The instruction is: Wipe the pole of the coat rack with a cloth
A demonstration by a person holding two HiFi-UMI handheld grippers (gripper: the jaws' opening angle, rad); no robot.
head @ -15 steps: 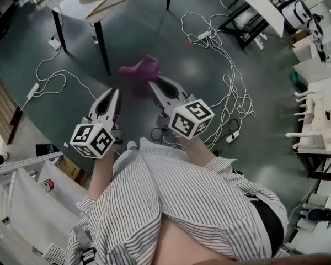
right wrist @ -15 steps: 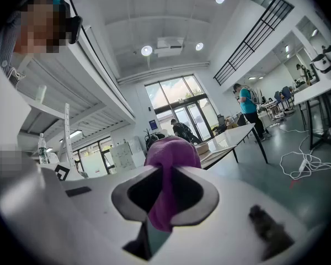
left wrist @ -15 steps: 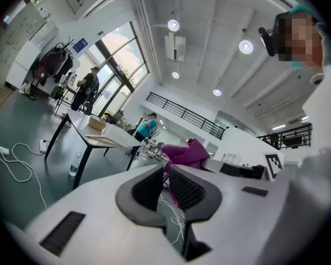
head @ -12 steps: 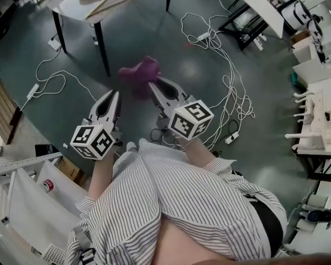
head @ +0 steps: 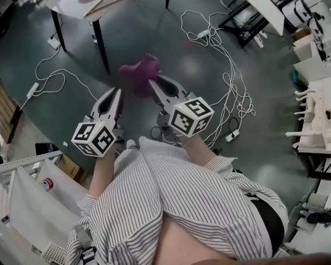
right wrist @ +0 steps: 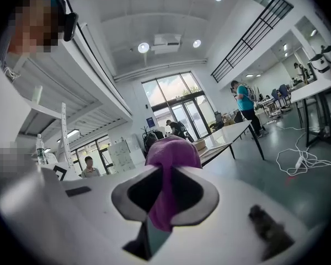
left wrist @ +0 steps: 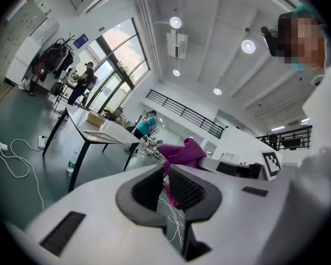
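Your right tool (head: 153,83) pinches the purple cloth (head: 139,70) between its jaws, up in the air above the floor (head: 71,101). Your left tool (head: 117,91) is just beside it, jaws only slightly apart, holding nothing.

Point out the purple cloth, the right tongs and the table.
purple cloth (head: 138,70): head view, its bunched middle.
right tongs (head: 154,83): head view, between the tips.
table (head: 71,4): head view, bare top.
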